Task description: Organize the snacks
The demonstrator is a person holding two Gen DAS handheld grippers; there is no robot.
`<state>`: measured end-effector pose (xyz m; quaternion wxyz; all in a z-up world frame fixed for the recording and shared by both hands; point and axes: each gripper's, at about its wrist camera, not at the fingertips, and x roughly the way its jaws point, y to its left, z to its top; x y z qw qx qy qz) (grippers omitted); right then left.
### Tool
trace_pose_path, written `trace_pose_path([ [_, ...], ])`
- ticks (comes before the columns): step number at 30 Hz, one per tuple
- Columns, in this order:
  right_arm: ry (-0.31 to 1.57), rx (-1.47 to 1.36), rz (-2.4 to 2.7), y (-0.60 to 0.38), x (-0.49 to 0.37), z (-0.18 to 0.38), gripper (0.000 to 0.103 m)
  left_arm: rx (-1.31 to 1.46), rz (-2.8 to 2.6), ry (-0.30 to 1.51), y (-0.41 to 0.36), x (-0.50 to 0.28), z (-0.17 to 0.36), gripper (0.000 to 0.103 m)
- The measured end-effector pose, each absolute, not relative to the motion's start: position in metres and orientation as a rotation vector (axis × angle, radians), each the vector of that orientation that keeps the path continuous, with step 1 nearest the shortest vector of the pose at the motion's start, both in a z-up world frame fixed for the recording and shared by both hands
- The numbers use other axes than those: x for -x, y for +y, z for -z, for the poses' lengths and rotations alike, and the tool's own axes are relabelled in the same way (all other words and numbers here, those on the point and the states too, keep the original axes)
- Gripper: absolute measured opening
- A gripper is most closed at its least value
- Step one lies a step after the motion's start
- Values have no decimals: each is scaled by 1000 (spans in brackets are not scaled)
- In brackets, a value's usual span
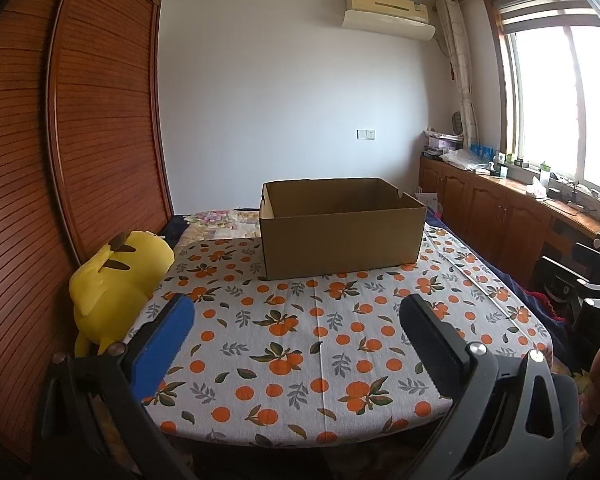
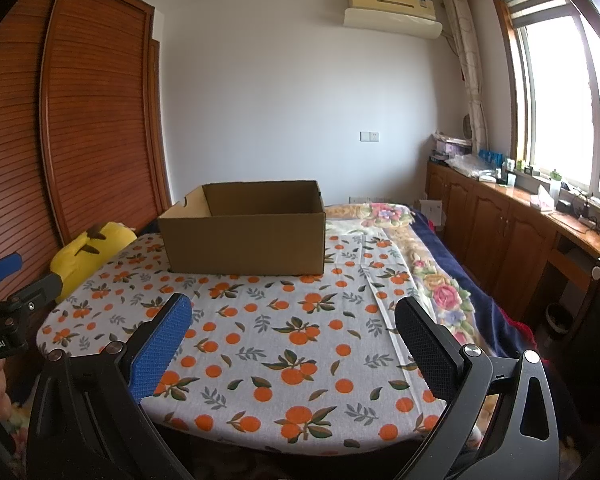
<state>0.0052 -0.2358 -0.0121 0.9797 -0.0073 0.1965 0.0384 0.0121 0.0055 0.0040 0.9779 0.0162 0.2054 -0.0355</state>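
Observation:
An open brown cardboard box (image 1: 341, 229) (image 2: 244, 228) stands at the far side of a table covered with an orange-print cloth (image 1: 300, 340) (image 2: 292, 340). No snack shows in either view, and the box's inside bottom is hidden by its front wall. My left gripper (image 1: 296, 320) hovers open over the near part of the cloth, nothing between its blue and black fingers. My right gripper (image 2: 294, 318) is also open and holds nothing, hanging over the near edge, with the box farther away to its left. In the right wrist view, the left gripper's body (image 2: 4, 312) shows at the left edge.
A yellow plush toy (image 1: 112, 292) (image 2: 88, 252) leans at the table's left side against a wooden slatted wardrobe (image 1: 100, 120). A bed with a floral quilt (image 2: 439, 280) lies behind and to the right. Wooden cabinets (image 2: 499, 232) with clutter run under the window.

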Motion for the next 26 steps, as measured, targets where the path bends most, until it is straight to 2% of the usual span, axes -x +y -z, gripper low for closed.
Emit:
trace_pose_path([
  [26, 395, 16, -78, -234, -5, 12, 103, -35, 67, 403, 7, -12, -7, 103],
])
